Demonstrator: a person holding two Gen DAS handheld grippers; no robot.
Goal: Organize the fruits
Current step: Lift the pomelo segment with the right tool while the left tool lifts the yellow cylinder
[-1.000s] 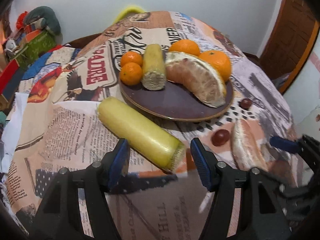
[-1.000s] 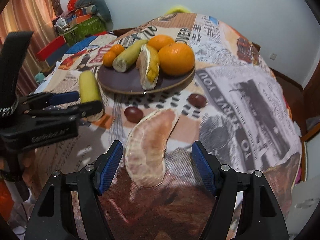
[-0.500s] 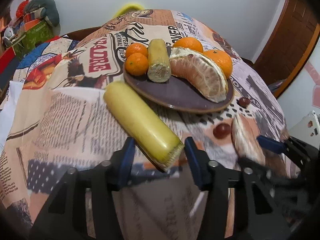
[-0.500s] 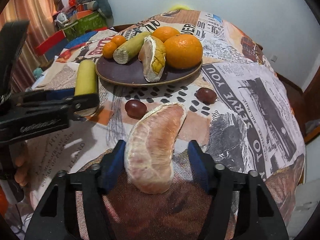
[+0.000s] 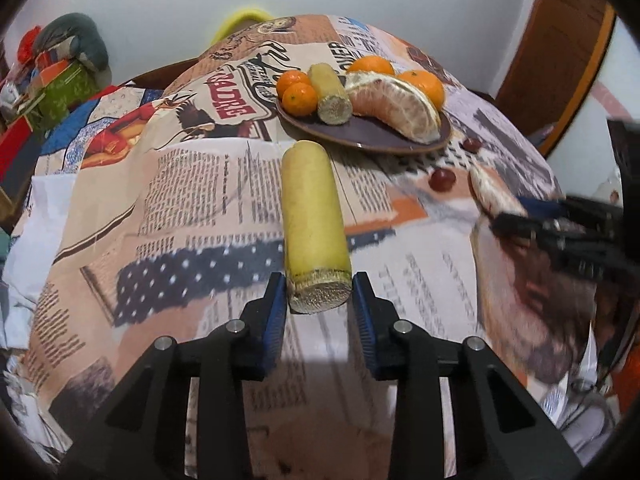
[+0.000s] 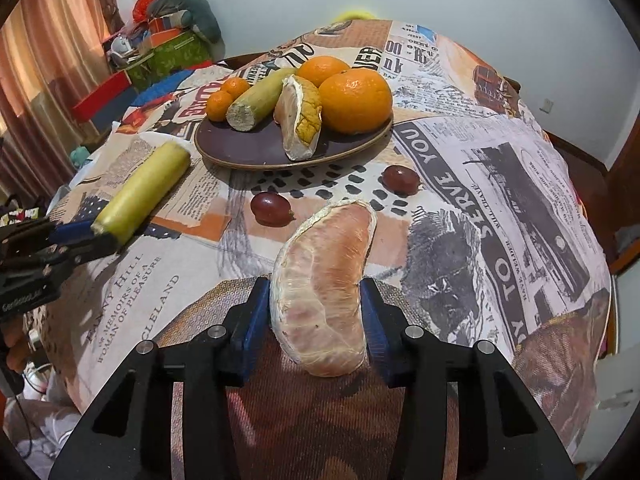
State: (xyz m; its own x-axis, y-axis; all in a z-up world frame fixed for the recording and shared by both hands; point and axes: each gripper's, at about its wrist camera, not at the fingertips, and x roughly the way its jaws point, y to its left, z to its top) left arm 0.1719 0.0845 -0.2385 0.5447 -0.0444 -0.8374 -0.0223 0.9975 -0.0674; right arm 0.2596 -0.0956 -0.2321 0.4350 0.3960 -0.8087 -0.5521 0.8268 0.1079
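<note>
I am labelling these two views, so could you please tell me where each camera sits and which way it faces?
Left wrist: on the left gripper, looking down past its fingers at a yellow stalk between its pads.
Right wrist: on the right gripper, looking down at a pomelo wedge between its pads; fingers show far left.
Both show the plate, the grapes and the other gripper.

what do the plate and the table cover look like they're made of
Plate: probably glazed ceramic, though wood or melamine is possible; dark purple-brown with a soft sheen and a paler tan rim.

Table cover: looks like thin printed fabric or a soft plastic sheet; its newspaper pattern drapes over the table's edges in folds, and it shows little shine. The pictures do not settle which.
</note>
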